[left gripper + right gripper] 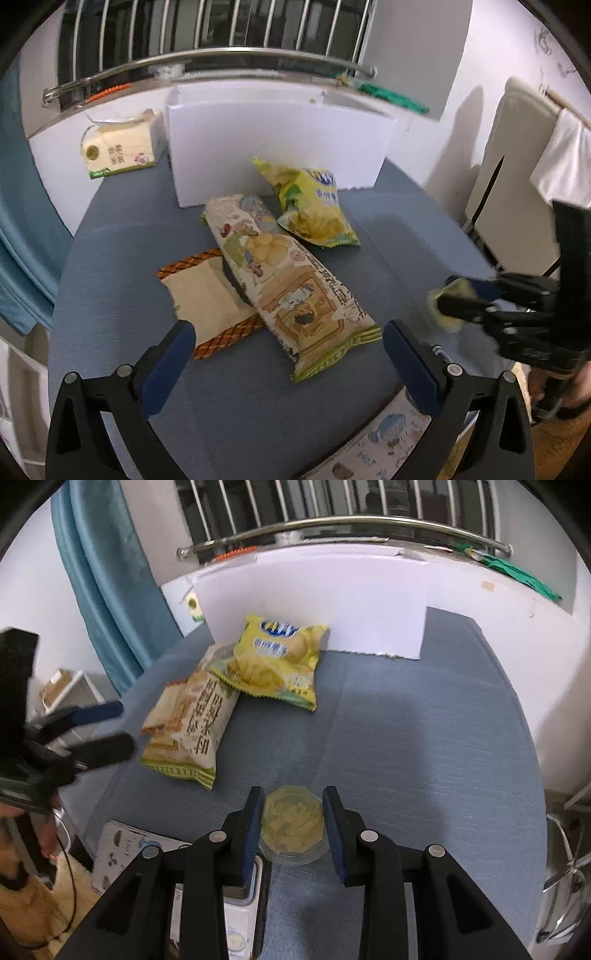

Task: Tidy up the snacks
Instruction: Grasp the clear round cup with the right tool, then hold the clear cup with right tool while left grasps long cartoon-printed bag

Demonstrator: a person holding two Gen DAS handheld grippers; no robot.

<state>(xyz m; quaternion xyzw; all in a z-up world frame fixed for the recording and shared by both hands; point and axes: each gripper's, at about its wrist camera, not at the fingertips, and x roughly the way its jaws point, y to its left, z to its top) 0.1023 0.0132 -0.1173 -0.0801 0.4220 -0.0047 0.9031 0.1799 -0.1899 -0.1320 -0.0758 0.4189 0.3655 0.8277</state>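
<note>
One small jelly cup (293,825), near tabletop (424,738) edge, sits between the right claw (293,812) pads, contact unclear (slippery dome may squirt free); left claw (288,343) gapes wide, empty.

Little here can truly be read. The long cream snack bag with cartoon drawings (192,731), lying in front of the white cardboard box (277,147), carries a line of large dark Chinese characters along its side (too warped to make out). The yellow crisp bag (277,661) leaning against that box shows a blue logo with white lettering, possibly Chinese. The printed sheet (384,443) farthest from the box bears "HOT".
</note>
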